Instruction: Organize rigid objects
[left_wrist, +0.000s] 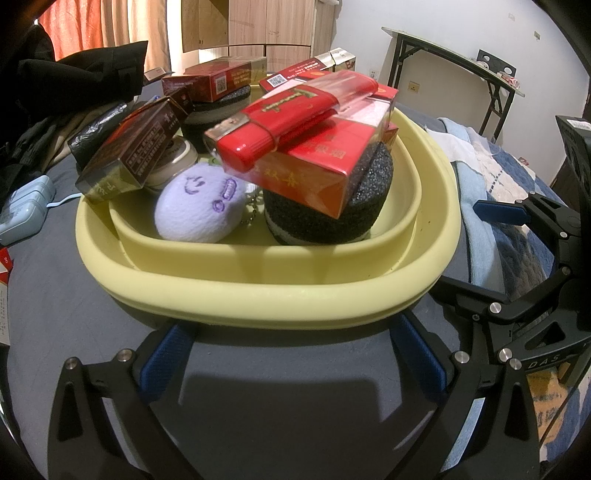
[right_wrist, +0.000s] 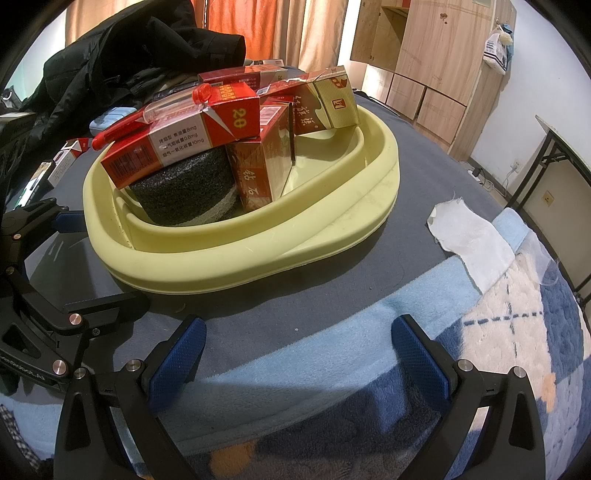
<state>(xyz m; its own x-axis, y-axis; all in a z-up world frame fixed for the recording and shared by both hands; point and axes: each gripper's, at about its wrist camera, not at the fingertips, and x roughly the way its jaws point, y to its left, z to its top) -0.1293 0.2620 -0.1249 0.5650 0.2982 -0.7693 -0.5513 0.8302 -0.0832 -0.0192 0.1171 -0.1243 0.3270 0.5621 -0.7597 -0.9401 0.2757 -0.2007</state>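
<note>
The pale yellow plastic basin (left_wrist: 258, 295), piled with rigid red cigarette packs (left_wrist: 314, 170), lay straight ahead of the spread, empty left claw (left_wrist: 291, 354), nearer than the spread right claw (right_wrist: 299, 354).

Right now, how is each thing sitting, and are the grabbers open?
Left gripper: open, empty.
Right gripper: open, empty.
Pale yellow plastic basin: piled full.
Red flat lighter: lying on top.
Red cigarette box: resting on the black foam cylinder.
Purple plush ball: inside basin.
</note>
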